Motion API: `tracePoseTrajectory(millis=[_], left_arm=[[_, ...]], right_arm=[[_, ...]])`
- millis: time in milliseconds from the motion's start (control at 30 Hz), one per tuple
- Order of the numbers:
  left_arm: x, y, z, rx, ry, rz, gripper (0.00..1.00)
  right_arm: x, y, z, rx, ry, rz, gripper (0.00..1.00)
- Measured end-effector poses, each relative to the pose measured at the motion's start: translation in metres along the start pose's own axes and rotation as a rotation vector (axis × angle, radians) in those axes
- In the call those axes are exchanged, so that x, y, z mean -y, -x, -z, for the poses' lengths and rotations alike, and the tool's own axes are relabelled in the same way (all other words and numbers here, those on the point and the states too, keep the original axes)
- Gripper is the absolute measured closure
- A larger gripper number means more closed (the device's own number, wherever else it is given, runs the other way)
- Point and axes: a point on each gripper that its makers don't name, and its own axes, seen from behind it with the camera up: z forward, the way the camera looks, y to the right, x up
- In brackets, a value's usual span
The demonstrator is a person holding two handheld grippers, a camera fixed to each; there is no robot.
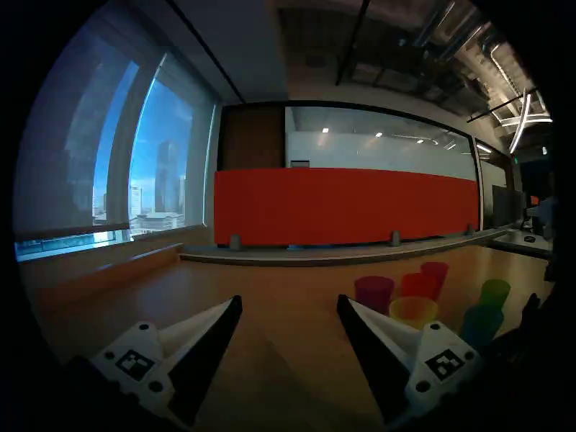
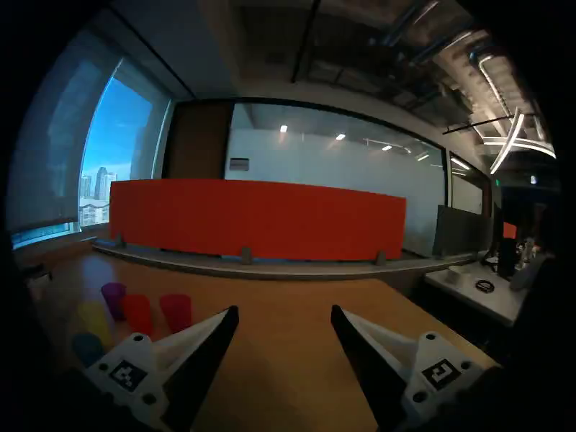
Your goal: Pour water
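Left gripper view: left gripper (image 1: 288, 306) hangs above the wooden worktop (image 1: 288, 277), fingers spread wide — nothing held.
Right gripper view: right gripper (image 2: 283, 317) fingers equally wide apart and empty, over the same worktop.
Cups: six stand upright in a close cluster on the worktop, ahead and right of the left gripper — purple cup (image 1: 374, 291), red cup (image 1: 417, 285), pink cup (image 1: 435, 272), yellow cup (image 1: 413, 311), green cup (image 1: 495, 291), blue cup (image 1: 481, 322).
Cups from the right gripper: low at the left, beyond its left finger, dimly lit.
Backdrop: orange partition (image 1: 345, 205) along the worktop's far edge; window (image 1: 155, 180) at the left.
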Motion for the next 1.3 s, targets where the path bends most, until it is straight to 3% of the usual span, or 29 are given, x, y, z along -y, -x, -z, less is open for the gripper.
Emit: tracePoseTrajectory(millis=[567, 1000, 1300], left_arm=[[-0.001, 0.002, 0.0, 0.001, 0.004, -0.001, 0.02], [-0.001, 0.001, 0.0, 0.001, 0.004, -0.002, 0.02], [-0.001, 0.001, 0.0, 0.001, 0.004, -0.001, 0.02]], right_arm=[[-0.009, -0.002, 0.001, -0.024, 0.011, 0.002, 0.01], [-0.009, -0.009, 0.004, -0.13, 0.0, 0.033, 0.01], [0.0, 0.008, -0.008, -0.154, -0.028, -0.008, 0.01]])
